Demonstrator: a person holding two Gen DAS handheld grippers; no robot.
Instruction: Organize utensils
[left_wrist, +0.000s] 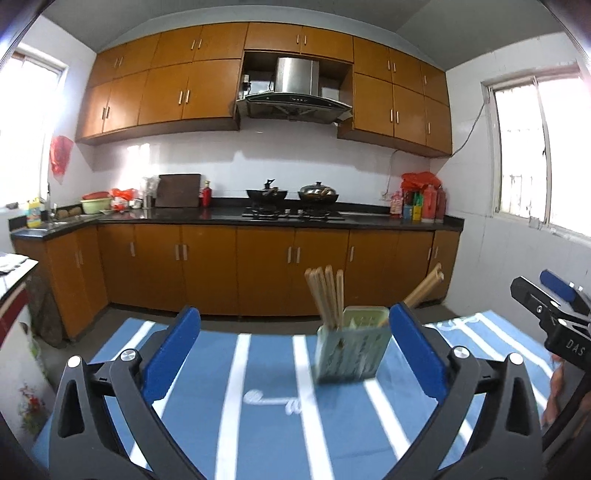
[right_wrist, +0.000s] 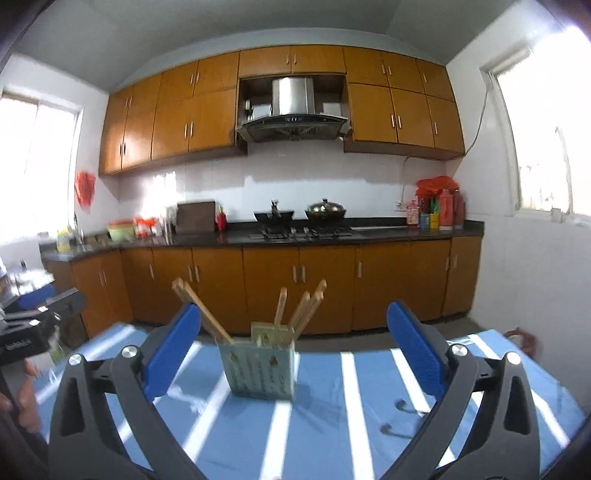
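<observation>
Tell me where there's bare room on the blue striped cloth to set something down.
Bare cloth lies all around the green holder: to its left in the left wrist view, and on its near side. Only the holder itself, filled with chopsticks, is crowded.

You are in a home kitchen: orange-brown wall cabinets (left_wrist: 166, 92) across the frame's top, steel range hood (left_wrist: 295, 92) upper centre, gas hob with two pans (left_wrist: 291, 195) on the black counter (left_wrist: 221, 214) mid-frame, sink corner (left_wrist: 55, 221) at left.

Kitchen: orange-brown wall cabinets (left_wrist: 166, 85) over white tiled wall (left_wrist: 295, 158), steel range hood (left_wrist: 295, 92), black counter (left_wrist: 229, 214), bright windows (left_wrist: 535, 147) both sides, grey floor (right_wrist: 454, 325).
</observation>
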